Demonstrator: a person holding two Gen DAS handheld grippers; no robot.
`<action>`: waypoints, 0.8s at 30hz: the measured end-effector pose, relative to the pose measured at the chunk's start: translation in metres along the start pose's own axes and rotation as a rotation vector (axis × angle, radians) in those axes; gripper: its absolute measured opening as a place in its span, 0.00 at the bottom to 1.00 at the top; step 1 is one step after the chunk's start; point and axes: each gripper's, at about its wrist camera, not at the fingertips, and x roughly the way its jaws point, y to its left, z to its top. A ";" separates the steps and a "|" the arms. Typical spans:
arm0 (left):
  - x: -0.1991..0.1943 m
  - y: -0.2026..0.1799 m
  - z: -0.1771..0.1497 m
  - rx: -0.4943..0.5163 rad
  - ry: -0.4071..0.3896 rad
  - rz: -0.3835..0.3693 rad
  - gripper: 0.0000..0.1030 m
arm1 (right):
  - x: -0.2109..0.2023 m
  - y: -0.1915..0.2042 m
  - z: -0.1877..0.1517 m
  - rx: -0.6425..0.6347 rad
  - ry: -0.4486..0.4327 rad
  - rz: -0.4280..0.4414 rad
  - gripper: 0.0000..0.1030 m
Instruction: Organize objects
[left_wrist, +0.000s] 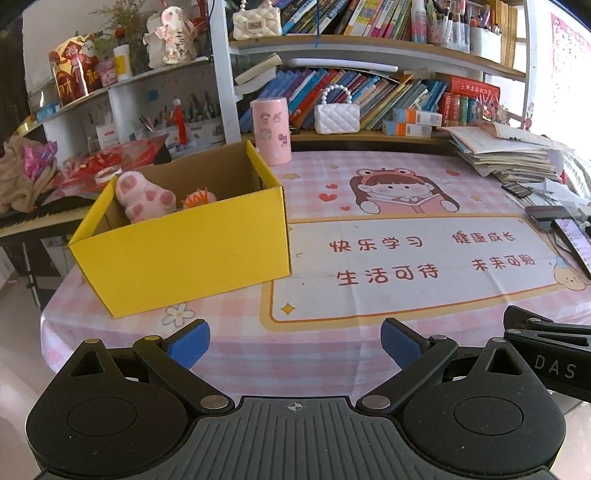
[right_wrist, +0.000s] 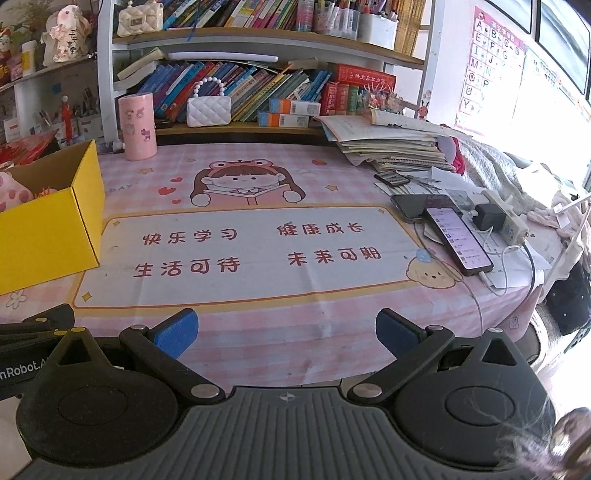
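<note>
A yellow cardboard box (left_wrist: 184, 254) (right_wrist: 48, 236) stands on the left of the pink tablecloth (left_wrist: 388, 177). Inside it lie a pink spotted plush toy (left_wrist: 142, 197) (right_wrist: 11, 194) and a small orange toy (left_wrist: 197, 198) (right_wrist: 44, 192). My left gripper (left_wrist: 295, 345) hangs open over the table's front edge, right of the box, with nothing between its blue pads. My right gripper (right_wrist: 287, 334) is also open and empty over the front edge, further right. Part of the right gripper's black body (left_wrist: 546, 347) shows in the left wrist view.
A pink cylinder (left_wrist: 271, 131) (right_wrist: 137, 125) stands at the back by the bookshelf (right_wrist: 258, 40), and a white quilted purse (left_wrist: 337, 117) (right_wrist: 208, 109) on the shelf. Stacked papers (right_wrist: 395, 144), phones (right_wrist: 458, 238) and a power strip (right_wrist: 506, 218) crowd the right side.
</note>
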 end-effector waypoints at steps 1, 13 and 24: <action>0.000 0.001 0.000 -0.002 0.001 0.005 0.97 | 0.000 0.001 0.000 -0.002 0.000 0.001 1.00; 0.000 0.004 0.000 -0.008 0.012 0.025 1.00 | 0.000 0.005 0.001 -0.010 0.001 0.000 1.00; 0.001 0.005 0.000 -0.009 0.015 0.026 1.00 | 0.000 0.005 0.001 -0.010 0.002 0.000 1.00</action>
